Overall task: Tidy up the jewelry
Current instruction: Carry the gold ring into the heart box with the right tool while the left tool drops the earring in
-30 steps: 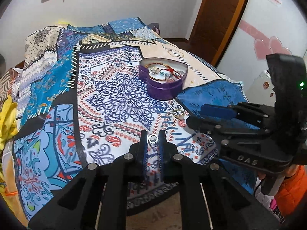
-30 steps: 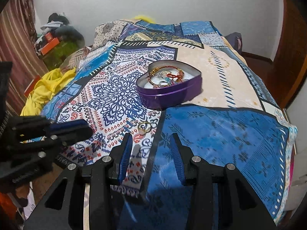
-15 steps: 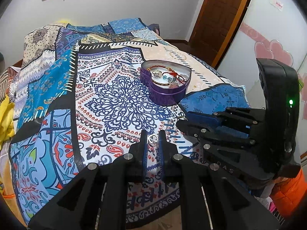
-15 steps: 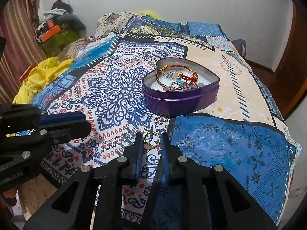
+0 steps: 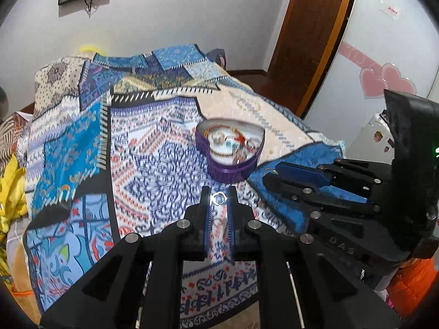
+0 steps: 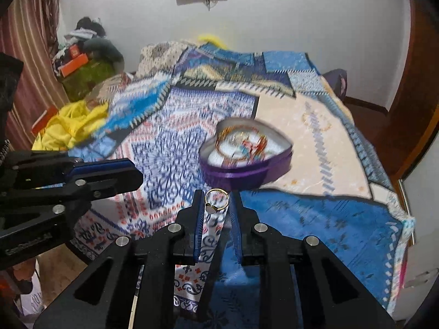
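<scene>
A purple heart-shaped tin (image 5: 233, 161) with bracelets and beads in it sits on the patterned bedspread (image 5: 153, 164); it also shows in the right wrist view (image 6: 247, 164). My left gripper (image 5: 218, 198) is shut on a small silver ring (image 5: 218, 199), held above the bed just short of the tin. My right gripper (image 6: 216, 200) is shut on a gold ring (image 6: 216, 200) with a pale stone, also lifted, just in front of the tin. The right gripper shows at the right of the left wrist view (image 5: 277, 176).
The bedspread (image 6: 301, 219) covers the whole bed. Yellow cloth (image 6: 74, 123) and piled clutter (image 6: 82, 54) lie at the left side. A brown door (image 5: 310, 41) stands behind the bed's far right. The bed's near edge runs just under both grippers.
My right gripper closed on the gold ring and lifted it off the bed. Both grippers rose and tilted up; the left kept its ring.
</scene>
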The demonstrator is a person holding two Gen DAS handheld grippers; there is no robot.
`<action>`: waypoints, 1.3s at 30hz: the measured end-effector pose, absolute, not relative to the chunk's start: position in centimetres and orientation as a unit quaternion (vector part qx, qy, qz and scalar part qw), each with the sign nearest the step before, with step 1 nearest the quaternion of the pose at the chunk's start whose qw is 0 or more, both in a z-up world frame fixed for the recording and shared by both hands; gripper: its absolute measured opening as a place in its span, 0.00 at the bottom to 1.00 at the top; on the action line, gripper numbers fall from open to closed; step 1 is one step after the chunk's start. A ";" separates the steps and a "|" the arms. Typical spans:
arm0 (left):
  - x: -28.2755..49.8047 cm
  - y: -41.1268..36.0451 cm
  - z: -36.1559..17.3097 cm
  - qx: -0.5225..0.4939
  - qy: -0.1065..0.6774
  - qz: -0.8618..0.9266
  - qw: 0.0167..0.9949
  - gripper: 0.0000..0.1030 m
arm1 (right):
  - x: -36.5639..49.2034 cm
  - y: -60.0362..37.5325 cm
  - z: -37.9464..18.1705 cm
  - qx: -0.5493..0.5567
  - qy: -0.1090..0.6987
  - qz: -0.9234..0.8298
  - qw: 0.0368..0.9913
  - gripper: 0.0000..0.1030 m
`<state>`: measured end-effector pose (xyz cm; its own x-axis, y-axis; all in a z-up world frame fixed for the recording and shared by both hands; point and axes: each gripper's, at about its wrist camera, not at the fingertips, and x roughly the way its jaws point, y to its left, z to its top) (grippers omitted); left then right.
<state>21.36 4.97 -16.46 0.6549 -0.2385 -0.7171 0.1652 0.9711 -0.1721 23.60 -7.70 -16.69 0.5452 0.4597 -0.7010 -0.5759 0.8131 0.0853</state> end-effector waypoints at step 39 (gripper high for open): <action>29.6 3.1 -17.4 -0.053 0.401 -0.130 0.905 0.09 | 31.3 -10.0 -15.1 0.009 0.352 0.298 0.887 0.16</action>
